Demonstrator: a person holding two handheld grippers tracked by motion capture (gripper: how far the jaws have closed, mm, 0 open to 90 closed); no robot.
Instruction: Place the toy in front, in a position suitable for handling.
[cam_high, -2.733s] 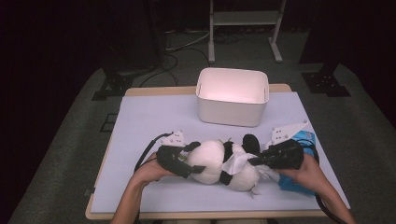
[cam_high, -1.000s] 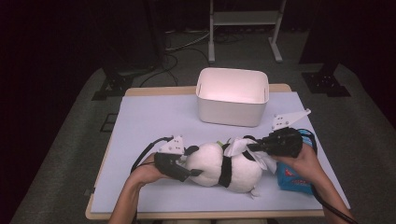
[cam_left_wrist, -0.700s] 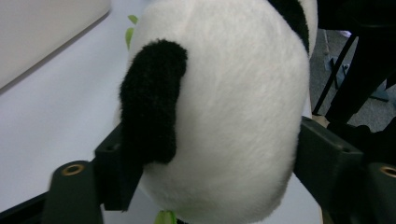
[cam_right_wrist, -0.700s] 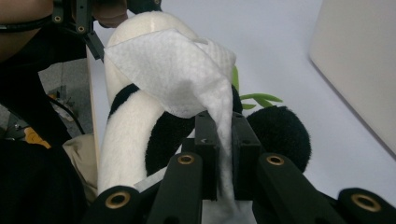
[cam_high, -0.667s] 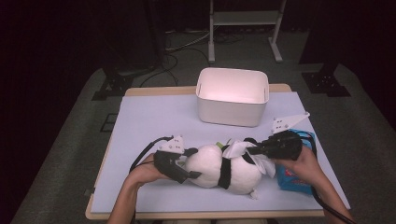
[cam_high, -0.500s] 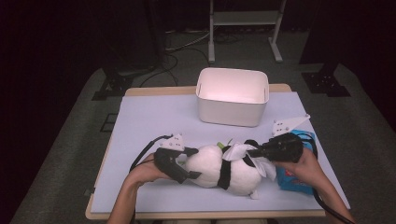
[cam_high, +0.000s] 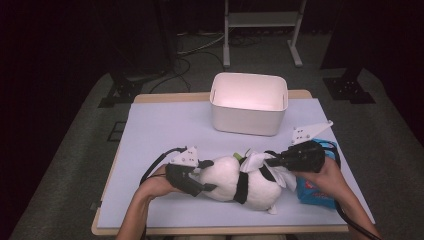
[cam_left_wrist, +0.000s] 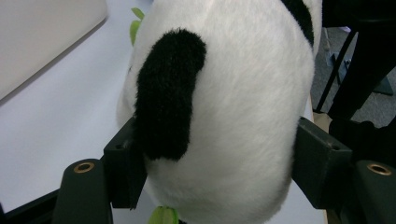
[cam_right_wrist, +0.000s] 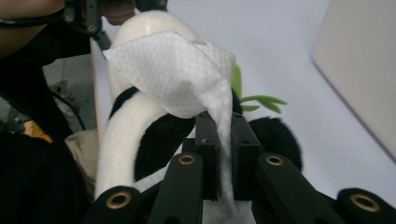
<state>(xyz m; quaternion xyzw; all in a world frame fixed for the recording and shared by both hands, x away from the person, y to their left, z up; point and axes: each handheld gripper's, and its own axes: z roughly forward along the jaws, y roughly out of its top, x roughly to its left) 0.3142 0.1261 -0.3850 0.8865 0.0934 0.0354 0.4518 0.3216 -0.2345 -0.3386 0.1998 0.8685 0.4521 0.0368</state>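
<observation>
The plush panda (cam_high: 240, 180) lies on the counter (cam_high: 165, 130) in front of the white bin (cam_high: 248, 102). Its round end is clamped by the left gripper (cam_left_wrist: 215, 172), whose jaws have just been closing on it; a white wipe (cam_right_wrist: 187, 79) is pinched in the right gripper (cam_right_wrist: 223, 140). The wipe should be drawn lightly across the fur while the toy is kept steady.

The panda toy (cam_left_wrist: 224, 116) in the centre of the frame was soft plush with short, fluffy white and black fur. The wipe (cam_right_wrist: 182, 74) looked like thin paper cloth with a fine dotted texture. The hand-held gripper (cam_right_wrist: 223, 140) was matt black plastic. The bin (cam_high: 248, 102), upper centre, was smooth white plastic, and the surface (cam_high: 165, 125) was matt.
</observation>
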